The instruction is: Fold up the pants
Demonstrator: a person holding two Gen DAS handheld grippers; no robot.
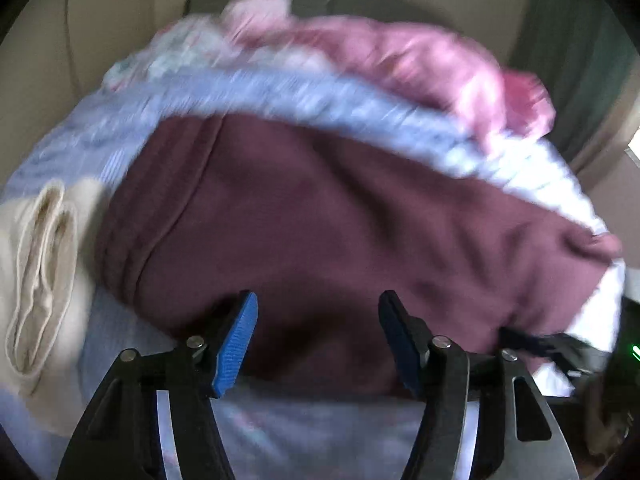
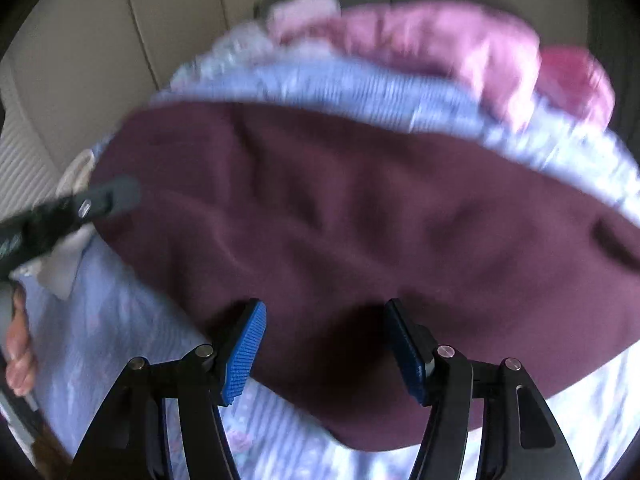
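Maroon pants (image 1: pixel 320 216) lie spread on a pale blue patterned sheet (image 1: pixel 248 96); they fill the middle of the right wrist view too (image 2: pixel 352 216). My left gripper (image 1: pixel 318 320) is open, its blue-padded fingers just above the near edge of the pants, nothing between them. My right gripper (image 2: pixel 324 328) is open too, over the near hem of the pants. The left gripper's dark finger (image 2: pixel 100 200) shows at the left of the right wrist view, near the pants' left edge. Both views are motion-blurred.
A pink garment pile (image 1: pixel 420 60) lies beyond the pants, also in the right wrist view (image 2: pixel 460 44). A cream folded garment (image 1: pixel 40 264) lies at the left. Beige wall panels (image 2: pixel 100 40) stand behind. A hand (image 2: pixel 18 344) shows at the left edge.
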